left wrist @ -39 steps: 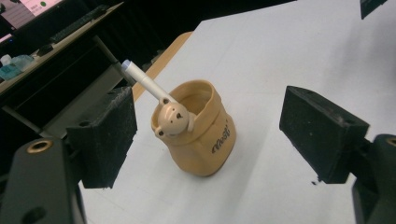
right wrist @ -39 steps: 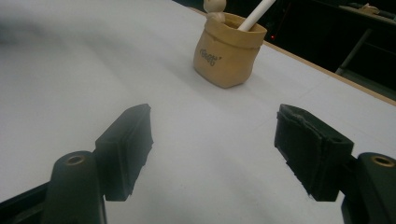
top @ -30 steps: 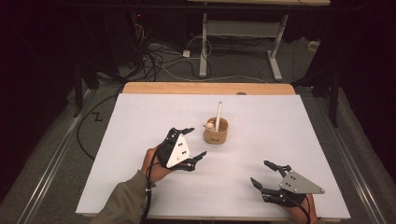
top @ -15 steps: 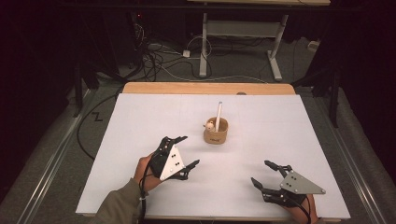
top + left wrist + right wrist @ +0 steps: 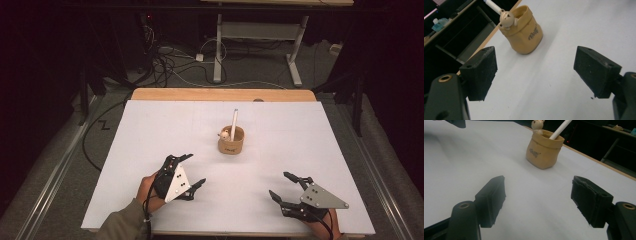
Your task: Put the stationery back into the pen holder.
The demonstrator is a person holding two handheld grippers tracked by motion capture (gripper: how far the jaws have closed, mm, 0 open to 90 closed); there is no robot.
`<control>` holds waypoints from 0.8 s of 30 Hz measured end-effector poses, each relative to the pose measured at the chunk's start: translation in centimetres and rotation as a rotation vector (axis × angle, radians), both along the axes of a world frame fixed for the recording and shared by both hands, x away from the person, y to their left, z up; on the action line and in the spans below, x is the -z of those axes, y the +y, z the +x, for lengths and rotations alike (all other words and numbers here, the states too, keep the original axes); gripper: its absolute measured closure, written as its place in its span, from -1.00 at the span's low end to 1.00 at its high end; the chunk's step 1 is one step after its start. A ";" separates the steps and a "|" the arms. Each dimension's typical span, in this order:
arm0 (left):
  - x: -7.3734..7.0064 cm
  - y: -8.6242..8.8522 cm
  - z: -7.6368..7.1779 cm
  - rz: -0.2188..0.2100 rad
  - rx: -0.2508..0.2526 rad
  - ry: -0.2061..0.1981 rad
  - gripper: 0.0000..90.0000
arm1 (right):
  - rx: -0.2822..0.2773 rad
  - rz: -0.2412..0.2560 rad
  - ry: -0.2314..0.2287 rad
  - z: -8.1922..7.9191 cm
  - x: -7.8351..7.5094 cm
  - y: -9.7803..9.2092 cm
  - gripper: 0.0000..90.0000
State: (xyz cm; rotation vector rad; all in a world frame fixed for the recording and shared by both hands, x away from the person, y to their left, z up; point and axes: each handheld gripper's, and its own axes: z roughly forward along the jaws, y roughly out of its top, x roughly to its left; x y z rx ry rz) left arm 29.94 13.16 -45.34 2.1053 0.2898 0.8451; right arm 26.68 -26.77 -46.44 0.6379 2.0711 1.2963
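— While both tools sit back near the surface's near edge, where's the thing they're after?

— From the high view, the tan holder (image 5: pixel 231 141) stands upright a little beyond the middle of the white surface (image 5: pixel 150 130), toward its far edge, with a white pen (image 5: pixel 233 118) leaning out of it. The left tool (image 5: pixel 186 171) hangs near the near-left part, the right tool (image 5: pixel 287 186) near the near-right corner, both well apart from the holder and both released, jaws spread.

— And along the left tool?

— Its two black pads (image 5: pixel 481 72) stand wide with nothing between them; the holder (image 5: pixel 524 35) lies ahead, a small bear figure (image 5: pixel 507 19) perched on its rim (the view is rolled, so the holder looks tilted). I'd judge the spread jaws are ready for a reach.

— The right one?

— Same story: pads (image 5: pixel 493 196) apart, bare surface between, the holder (image 5: pixel 543 151) ahead and the pen (image 5: pixel 560 129) slanting up to the right. Aimed at it, probably for the pen.
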 end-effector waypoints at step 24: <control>2.2 5.0 -1.4 -0.010 -0.098 0.105 -0.59 | 0.015 -0.005 -0.006 0.0 -0.1 0.0 -0.39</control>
